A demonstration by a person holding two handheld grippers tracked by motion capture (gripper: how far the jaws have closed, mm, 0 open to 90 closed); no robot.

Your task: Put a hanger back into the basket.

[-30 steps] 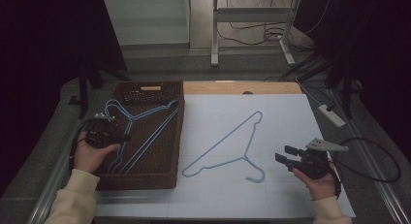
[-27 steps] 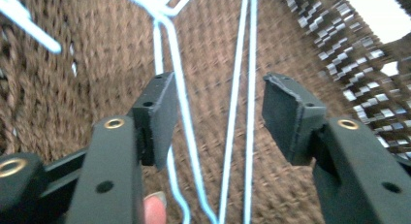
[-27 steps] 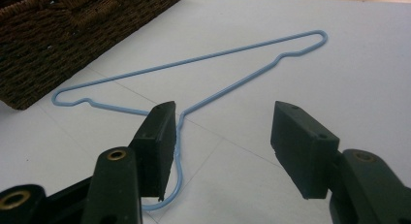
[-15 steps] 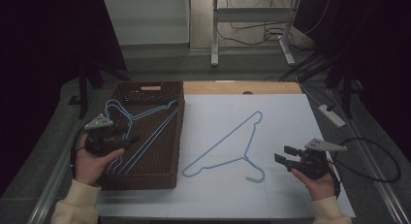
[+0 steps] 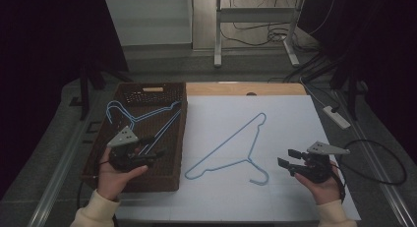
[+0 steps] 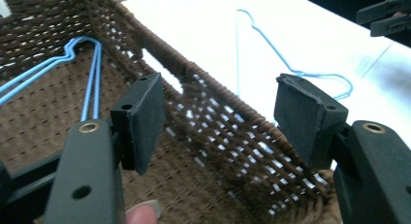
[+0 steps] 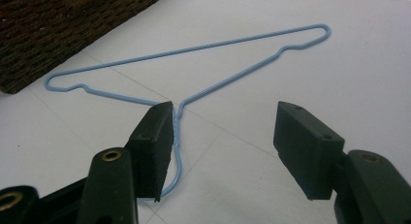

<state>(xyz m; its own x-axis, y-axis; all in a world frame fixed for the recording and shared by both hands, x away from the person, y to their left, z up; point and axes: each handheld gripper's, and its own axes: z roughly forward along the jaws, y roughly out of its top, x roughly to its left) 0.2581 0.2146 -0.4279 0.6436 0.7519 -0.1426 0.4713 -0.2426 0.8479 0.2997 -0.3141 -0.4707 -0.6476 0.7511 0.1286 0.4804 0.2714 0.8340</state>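
1. The tabletop (image 5: 295,197) is covered in white; at its left stands a brown woven basket (image 5: 147,92) holding blue wire hangers (image 5: 147,120).

2. The thing in hand is the lone blue hanger (image 5: 231,148) lying flat on the white sheet, well clear of the basket and just ahead of the right tool (image 5: 286,164). Its hook end curls toward the person.

3. My judgement of handling: thin coated wire — very light, springy rather than rigid, and slick on a smooth surface. It lies flush, so pads may skate over it or push it along. The neck where the hook meets the shoulders, or the raised curve of the hook, looks the surest place to pinch.

4. Right tool: held low by the hand at the sheet's right side, pointing left toward the hook. Its jaws stand wide apart with nothing between the pads; in the right gripper view the neck (image 7: 177,118) runs just beside the left pad (image 7: 156,144).

5. Left tool (image 5: 158,152): held over the basket's near end, angled toward its right wall (image 6: 218,112). Its jaws have just been opening and now stand wide — empty, the hangers lying apart from them.
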